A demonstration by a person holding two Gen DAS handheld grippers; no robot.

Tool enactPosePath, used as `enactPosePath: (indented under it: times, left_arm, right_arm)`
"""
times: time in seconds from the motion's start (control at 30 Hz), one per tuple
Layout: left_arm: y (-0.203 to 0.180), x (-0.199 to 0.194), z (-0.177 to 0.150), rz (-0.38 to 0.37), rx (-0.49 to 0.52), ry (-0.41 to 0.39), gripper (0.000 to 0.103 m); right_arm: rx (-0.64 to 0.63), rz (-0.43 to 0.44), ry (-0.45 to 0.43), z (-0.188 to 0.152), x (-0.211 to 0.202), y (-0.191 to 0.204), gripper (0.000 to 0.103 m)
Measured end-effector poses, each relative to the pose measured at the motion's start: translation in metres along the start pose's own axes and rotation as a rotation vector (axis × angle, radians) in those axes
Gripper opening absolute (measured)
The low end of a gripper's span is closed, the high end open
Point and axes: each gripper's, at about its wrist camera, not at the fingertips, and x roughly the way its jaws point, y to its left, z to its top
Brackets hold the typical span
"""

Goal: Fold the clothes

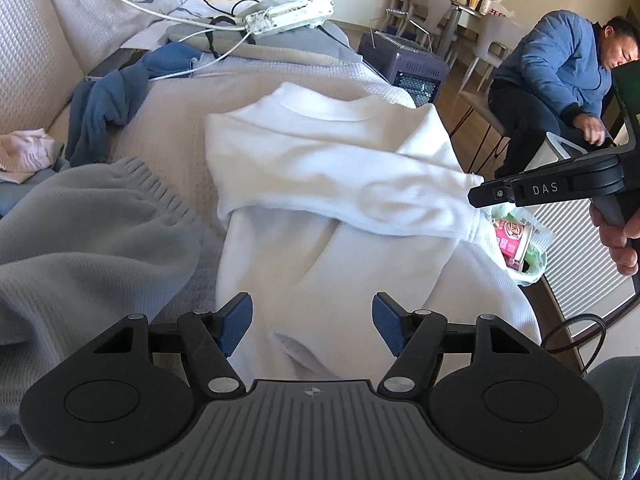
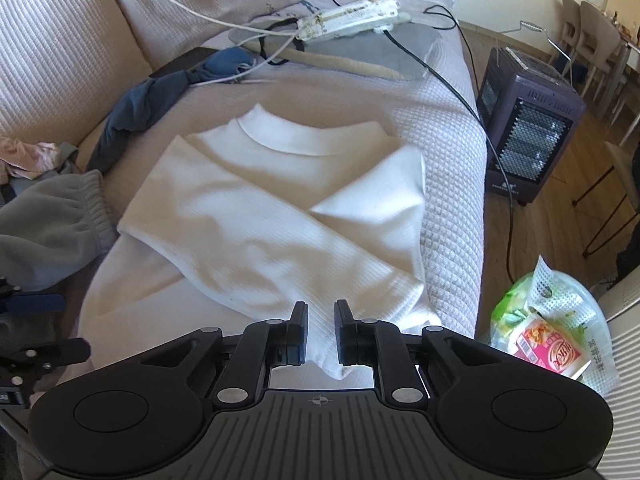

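- Left wrist view: the white sweater (image 1: 320,168) lies flat on the sofa (image 1: 180,92), collar away from the camera. One sleeve (image 1: 360,196) is drawn across the chest, its cuff gripped by the right gripper (image 1: 478,196). The left gripper (image 1: 312,324) hovers over the hem with its jaws apart and nothing between them.
- Right wrist view: the right gripper (image 2: 321,328) has its jaws clamped on the cuff (image 2: 332,360); the other sleeve already lies folded in.
- Judgement: the sleeve-folding step is in hand. Next, lay this cuff down on the body and release it, then take the hem to fold upward.
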Motion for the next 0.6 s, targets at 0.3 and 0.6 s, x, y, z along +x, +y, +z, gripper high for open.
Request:
enactPosePath:
  times: [0.3,0.6]
  left_arm:
    - [0.012,-0.003,-0.004,0.036,-0.026,-0.028,0.064]
    - [0.024,-0.004,-0.008,-0.011,-0.031,-0.063,0.064]
  right_arm:
    - [-0.013,0.049,0.015,0.012,0.008,0.014,0.027]
    - [0.021,0.224,-0.084,0.060,0.017,0.025,0.027]
